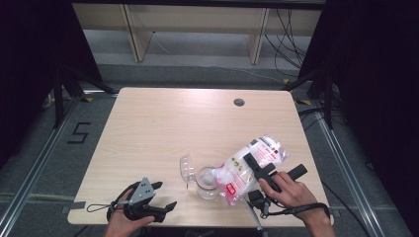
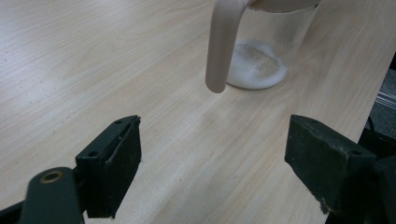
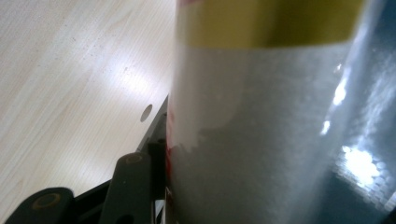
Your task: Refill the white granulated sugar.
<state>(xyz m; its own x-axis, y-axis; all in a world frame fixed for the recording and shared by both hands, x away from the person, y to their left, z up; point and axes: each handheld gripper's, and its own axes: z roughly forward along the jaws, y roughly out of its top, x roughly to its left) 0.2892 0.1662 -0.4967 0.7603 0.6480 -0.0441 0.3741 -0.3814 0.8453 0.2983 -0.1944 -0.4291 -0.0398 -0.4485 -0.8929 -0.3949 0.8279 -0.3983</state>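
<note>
A clear jug [image 1: 207,183] stands near the table's front edge, its lid [image 1: 187,169] flipped open to the left. In the left gripper view the jug [image 2: 275,28] has a pale handle [image 2: 222,46] and a thin layer of white grains [image 2: 257,67] on its bottom. A clear bag of white grains with red print [image 1: 252,163] lies tilted, its lower end at the jug's mouth. My right gripper [image 1: 247,160] is shut on this bag; one finger [image 3: 133,186] presses against the bag [image 3: 261,116]. My left gripper [image 1: 166,194] rests on the table left of the jug, open and holding nothing [image 2: 212,154].
The light wooden table [image 1: 163,123] has a round cable hole [image 1: 239,102] at the back right. Beyond it are wooden bench legs [image 1: 136,34] and loose cables on the floor [image 1: 291,34]. Dark curtains hang on both sides.
</note>
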